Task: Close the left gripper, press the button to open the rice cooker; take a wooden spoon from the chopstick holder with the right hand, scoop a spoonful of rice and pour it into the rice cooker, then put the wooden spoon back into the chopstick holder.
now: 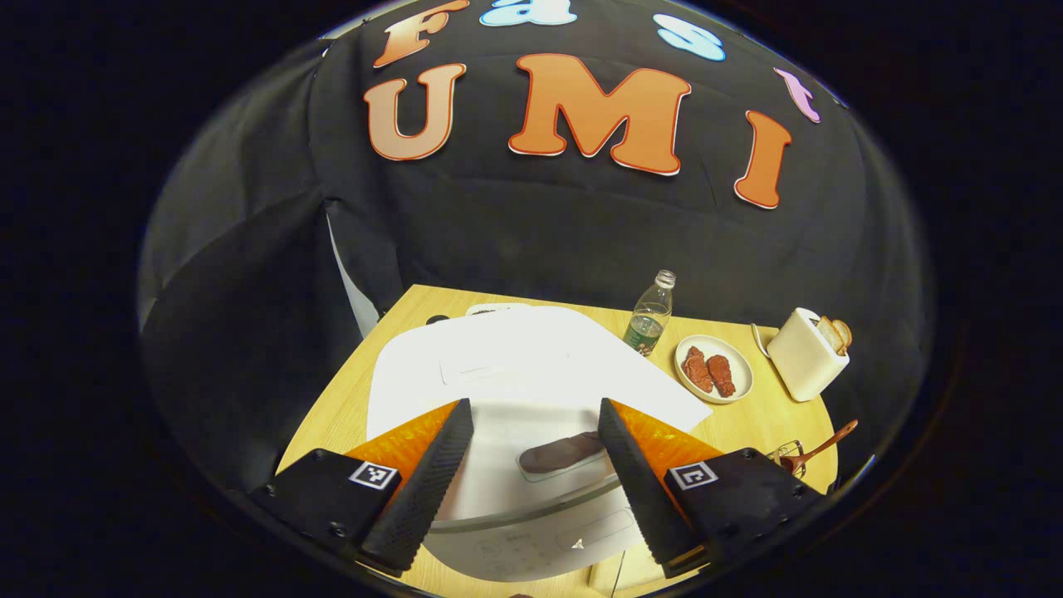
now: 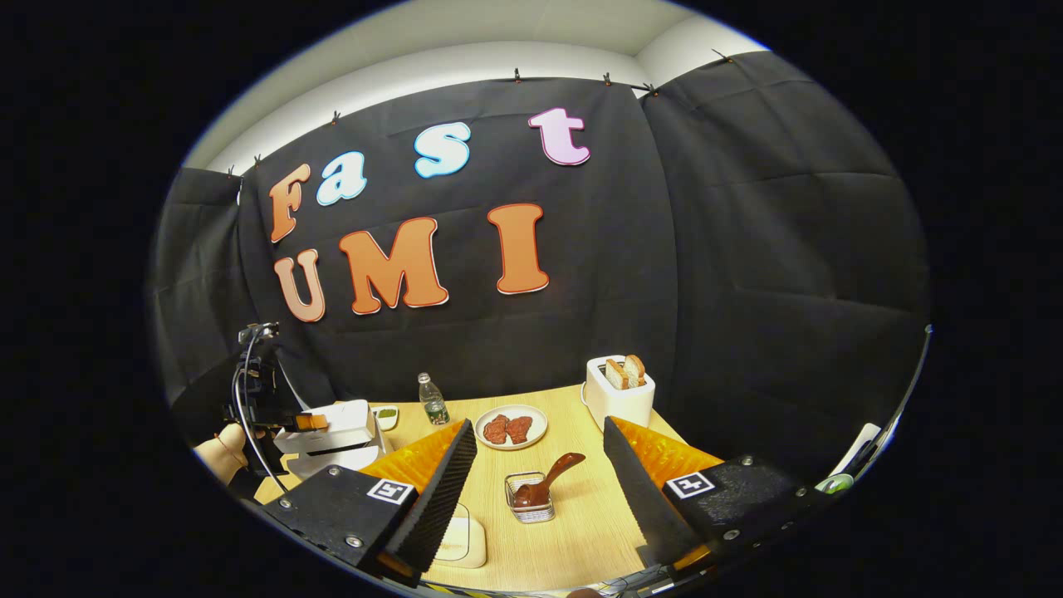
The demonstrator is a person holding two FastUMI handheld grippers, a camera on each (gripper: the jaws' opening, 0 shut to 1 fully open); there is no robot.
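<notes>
Wooden tabletop [image 1: 751, 419] under black cloth walls carries the white rice cooker [image 1: 531, 365], lid down, low in the left gripper view, its dark button [image 1: 563, 453] between the left gripper [image 1: 536, 440]'s wide-spread fingers. I'd pinch those shut first, then press squarely. Lower centre of the right gripper view, the wooden spoon [image 2: 548, 480] stands in its chopstick holder [image 2: 529, 498] before the right gripper [image 2: 538, 465], also wide. Bottle [image 2: 432, 399], plate [image 2: 515, 427] and toaster [image 2: 619, 390] sit beyond, clear of both.
</notes>
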